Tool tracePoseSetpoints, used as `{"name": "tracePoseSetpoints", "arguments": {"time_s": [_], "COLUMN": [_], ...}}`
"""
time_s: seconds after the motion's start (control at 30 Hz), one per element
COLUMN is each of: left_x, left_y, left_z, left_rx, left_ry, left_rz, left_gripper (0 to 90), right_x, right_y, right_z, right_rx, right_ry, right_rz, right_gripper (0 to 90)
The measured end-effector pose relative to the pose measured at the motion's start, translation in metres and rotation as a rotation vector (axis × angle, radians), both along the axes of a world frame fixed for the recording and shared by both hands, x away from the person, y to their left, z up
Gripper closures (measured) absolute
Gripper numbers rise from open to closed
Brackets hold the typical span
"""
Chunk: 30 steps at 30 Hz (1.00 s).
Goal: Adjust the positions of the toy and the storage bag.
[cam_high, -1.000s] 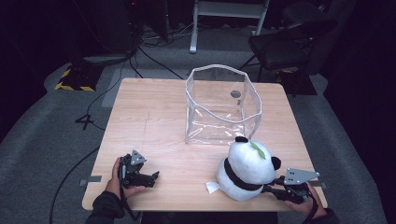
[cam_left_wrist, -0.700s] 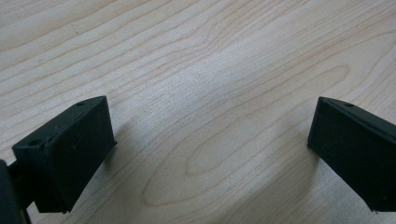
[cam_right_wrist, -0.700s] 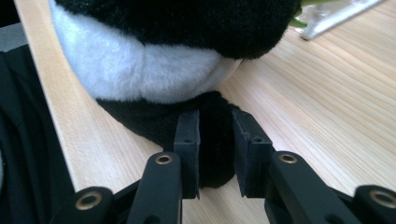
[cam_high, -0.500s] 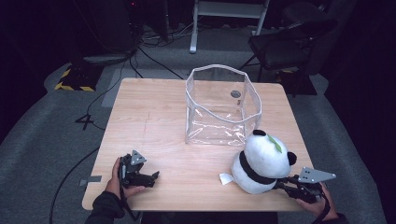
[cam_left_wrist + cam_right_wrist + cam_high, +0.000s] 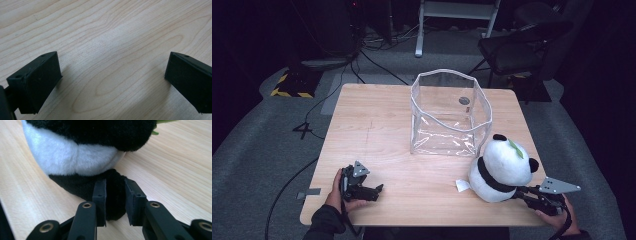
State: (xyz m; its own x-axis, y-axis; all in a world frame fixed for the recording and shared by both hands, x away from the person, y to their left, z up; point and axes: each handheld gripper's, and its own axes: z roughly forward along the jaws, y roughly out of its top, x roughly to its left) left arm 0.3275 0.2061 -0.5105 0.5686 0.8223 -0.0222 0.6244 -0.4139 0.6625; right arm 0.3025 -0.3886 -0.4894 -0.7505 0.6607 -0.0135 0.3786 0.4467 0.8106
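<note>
A dim room with grey carpet surrounds a pale wooden bench; cables, a dark chair and the legs of a white stand sit on the floor beyond its far edge.

Near the middle of the bench, toward the far side, stands a clear plastic container with soft, wavy walls and an open top. Just to the near right of it, close to its near right corner, sits a plush panda, black and white with a small green leaf on its head. A white tag sticks out from the toy's left side onto the wood.

At the near right corner of the bench, a hand holds the right gripper low over the wood, pointing left into the panda's base. In the right gripper view, its two black jaws are pinching a black plush limb at the bottom of the panda, with the toy's white belly and black band just above.

At the near left of the bench, well apart from the toy, the other hand rests the left gripper on its side on the wood. In the left gripper view, its jaws are spread wide over bare wood grain with nothing between them.
</note>
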Motion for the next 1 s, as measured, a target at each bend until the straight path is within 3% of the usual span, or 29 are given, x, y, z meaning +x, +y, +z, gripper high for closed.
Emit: {"name": "tracePoseSetpoints", "arguments": {"time_s": [0.4,0.43,0.5,0.53,0.57,0.6,0.63,0.67,0.9,1.0], "left_x": [0.001,0.002,0.003,0.004,0.005,0.006,0.006,0.009,0.018,0.027], "left_y": [-0.014,-0.018,-0.022,-0.023,-0.025,-0.028,-0.029,-0.032,-0.043,-0.047], "left_z": [0.0,0.0,0.0,0.0,0.0,0.0,0.0,0.001,0.001,0.001], "left_rx": [0.006,0.001,0.0,0.004,0.005,0.002,0.005,0.008,0.011,0.006], "left_ry": [-0.003,0.0,0.0,-0.002,-0.001,-0.002,-0.003,0.0,-0.011,0.0], "left_rz": [-0.043,-0.049,-0.066,-0.077,-0.081,-0.085,-0.092,-0.104,-0.159,-0.145], "left_gripper": [0.5,0.5,0.5,0.5,0.4,0.4,0.4,0.4,0.5,0.1], "right_x": [0.007,0.006,0.005,0.005,0.005,0.004,0.004,0.002,-0.004,-0.009], "right_y": [-0.01,-0.01,-0.012,-0.012,-0.013,-0.013,-0.013,-0.013,-0.011,-0.011], "right_z": [0.0,0.0,0.0,0.0,0.0,0.0,0.0,0.001,0.007,0.011], "right_rx": [0.002,0.008,0.008,0.008,0.001,-0.013,-0.013,-0.022,-0.015,0.001], "right_ry": [-0.008,-0.01,-0.014,-0.014,-0.006,0.005,0.005,0.015,0.015,0.019], "right_rz": [-0.036,-0.036,-0.048,-0.048,-0.044,-0.059,-0.059,-0.054,-0.073,-0.077], "right_gripper": [68.2,65.8,49.4,49.4,43.9,33.8,33.8,27.2,19.7,18.8]}}
